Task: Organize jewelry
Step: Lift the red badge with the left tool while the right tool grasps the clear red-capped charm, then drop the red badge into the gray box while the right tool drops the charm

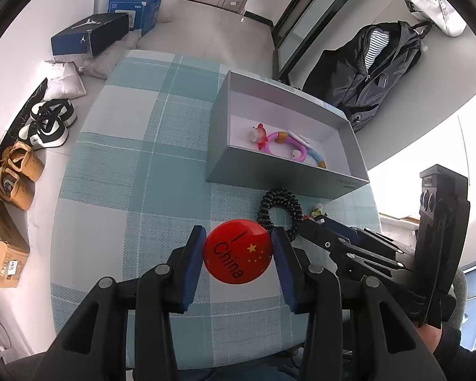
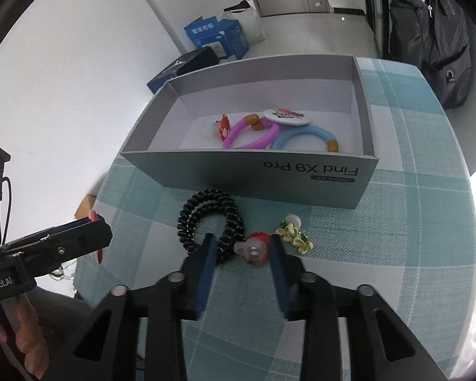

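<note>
In the left wrist view, your left gripper point(image 1: 238, 250) clamps the red badge point(image 1: 238, 251) low centre by its rim; it looks light, stiff and slick. It reads "I China".

In the right wrist view, your right gripper point(image 2: 241, 249) straddles the small red clip point(image 2: 255, 249), jaws apart. The box point(image 2: 269, 171) reads "Find X9 Pro".

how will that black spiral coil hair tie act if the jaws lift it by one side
The black spiral coil hair tie would probably sag and stretch, since its open loop looks soft. It seems light. One end lies by the right gripper, so it may drag along.
</note>
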Motion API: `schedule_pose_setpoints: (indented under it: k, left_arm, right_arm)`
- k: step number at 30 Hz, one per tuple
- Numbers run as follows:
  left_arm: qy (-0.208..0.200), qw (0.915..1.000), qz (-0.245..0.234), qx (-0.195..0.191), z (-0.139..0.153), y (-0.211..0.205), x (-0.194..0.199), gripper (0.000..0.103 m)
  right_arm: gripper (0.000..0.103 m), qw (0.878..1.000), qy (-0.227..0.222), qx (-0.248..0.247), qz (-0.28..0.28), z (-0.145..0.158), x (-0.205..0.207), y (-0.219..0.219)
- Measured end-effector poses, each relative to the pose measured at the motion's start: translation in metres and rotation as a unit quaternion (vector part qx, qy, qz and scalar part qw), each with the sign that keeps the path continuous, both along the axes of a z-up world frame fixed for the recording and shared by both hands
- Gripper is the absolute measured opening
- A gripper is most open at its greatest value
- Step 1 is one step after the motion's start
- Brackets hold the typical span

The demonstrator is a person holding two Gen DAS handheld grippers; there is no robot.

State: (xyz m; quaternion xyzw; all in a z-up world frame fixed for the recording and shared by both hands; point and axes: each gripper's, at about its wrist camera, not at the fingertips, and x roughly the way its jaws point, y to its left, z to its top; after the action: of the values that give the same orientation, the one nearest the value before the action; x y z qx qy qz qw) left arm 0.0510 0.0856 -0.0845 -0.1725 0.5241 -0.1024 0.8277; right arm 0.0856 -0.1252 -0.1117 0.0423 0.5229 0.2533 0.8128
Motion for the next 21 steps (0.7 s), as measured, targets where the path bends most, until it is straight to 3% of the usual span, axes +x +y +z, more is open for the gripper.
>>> schedule_pose_setpoints:
  k: [4, 21]
  left_arm:
    - [0.000, 1.0000, 0.000, 0.000, 0.000, -0.001, 0.000, 0.037]
    - [-0.008, 0.9999, 0.006, 0.006, 0.003, -0.006, 0.000, 0.037]
  right_arm:
    - [0.019, 1.000, 0.007, 0.001, -0.003, 0.000, 0.003, -0.001]
    - [0.019, 0.999, -0.025, 0.028, -0.002, 0.024, -0.011, -0.015]
